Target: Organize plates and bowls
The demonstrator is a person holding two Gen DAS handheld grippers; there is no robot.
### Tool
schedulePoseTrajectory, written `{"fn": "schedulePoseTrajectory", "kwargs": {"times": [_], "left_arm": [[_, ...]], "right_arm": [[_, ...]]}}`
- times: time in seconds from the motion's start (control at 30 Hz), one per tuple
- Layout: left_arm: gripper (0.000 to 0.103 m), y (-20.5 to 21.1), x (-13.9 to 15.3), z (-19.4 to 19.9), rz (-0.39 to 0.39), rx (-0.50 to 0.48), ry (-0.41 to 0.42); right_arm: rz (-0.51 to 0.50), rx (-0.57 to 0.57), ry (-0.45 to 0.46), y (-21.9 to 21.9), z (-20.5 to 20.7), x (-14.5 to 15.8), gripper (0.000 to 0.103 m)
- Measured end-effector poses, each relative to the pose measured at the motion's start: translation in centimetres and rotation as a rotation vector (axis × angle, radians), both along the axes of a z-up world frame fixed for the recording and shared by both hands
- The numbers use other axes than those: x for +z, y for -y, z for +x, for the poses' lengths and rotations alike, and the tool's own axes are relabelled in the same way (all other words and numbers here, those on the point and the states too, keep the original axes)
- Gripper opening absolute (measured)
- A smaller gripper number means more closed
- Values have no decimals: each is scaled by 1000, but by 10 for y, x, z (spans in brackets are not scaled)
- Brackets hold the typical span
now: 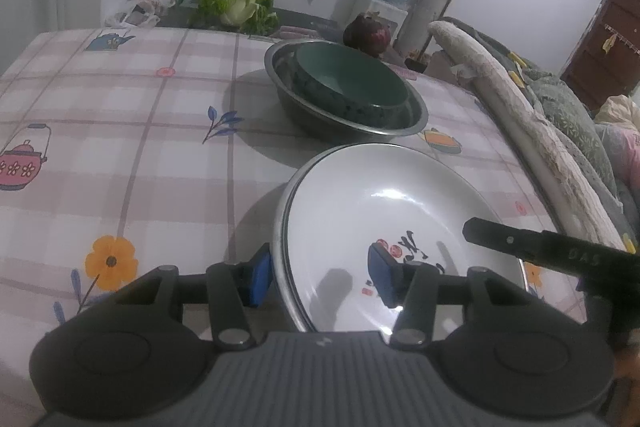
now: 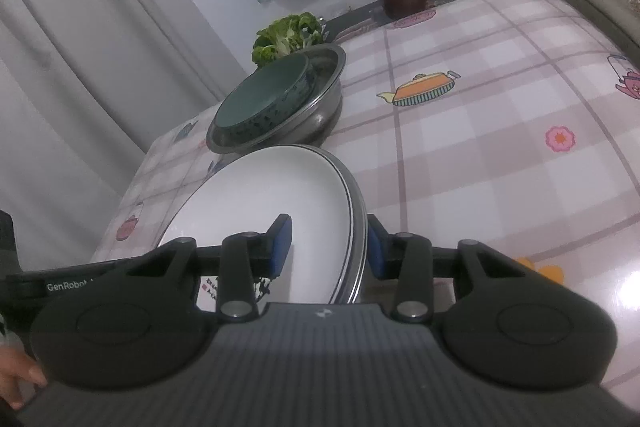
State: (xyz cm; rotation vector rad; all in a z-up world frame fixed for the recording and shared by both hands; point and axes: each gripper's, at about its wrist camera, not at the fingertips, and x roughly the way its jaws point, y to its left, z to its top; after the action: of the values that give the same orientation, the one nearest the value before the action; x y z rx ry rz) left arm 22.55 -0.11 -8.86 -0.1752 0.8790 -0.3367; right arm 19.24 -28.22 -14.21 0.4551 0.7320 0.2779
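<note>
Plates: at least two, white plate (image 1: 384,211) stacked on a metal-rimmed plate (image 1: 280,227), lower centre.
Bowls: two, green bowl (image 1: 356,83) in steel bowl (image 1: 416,115), upper centre.
Grippers: two, left gripper (image 1: 320,275), right gripper (image 2: 328,247).
Cabbages: two, green cabbage (image 1: 236,3), red cabbage (image 1: 368,35), top.

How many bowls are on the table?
2. A green bowl sits nested inside a steel bowl at the table's far side, beyond the plates. Any smaller one underneath would be hidden.

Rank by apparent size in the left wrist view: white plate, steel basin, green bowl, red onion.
1. round white plate, though nearness enlarges it
2. round steel basin
3. dark green bowl
4. dark red onion
</note>
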Motion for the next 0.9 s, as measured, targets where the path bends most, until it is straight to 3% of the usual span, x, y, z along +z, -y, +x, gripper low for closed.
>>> {"fn": "schedulePoseTrajectory", "kwargs": {"times": [0.37, 0.67, 0.8, 0.9], "left_arm": [[52, 2, 3, -30, 17, -13, -29], [52, 0, 3, -50, 16, -24, -22], [68, -1, 9, -55, 68, -18, 20], [72, -4, 16, -56, 99, -2, 57]], "right_arm": [[-22, 8, -27, -1, -31, 5, 40], [-112, 15, -16, -15, -61, 9, 43], [-138, 16, 3, -17, -63, 15, 51], [-170, 11, 36, -16, -64, 25, 63]]}}
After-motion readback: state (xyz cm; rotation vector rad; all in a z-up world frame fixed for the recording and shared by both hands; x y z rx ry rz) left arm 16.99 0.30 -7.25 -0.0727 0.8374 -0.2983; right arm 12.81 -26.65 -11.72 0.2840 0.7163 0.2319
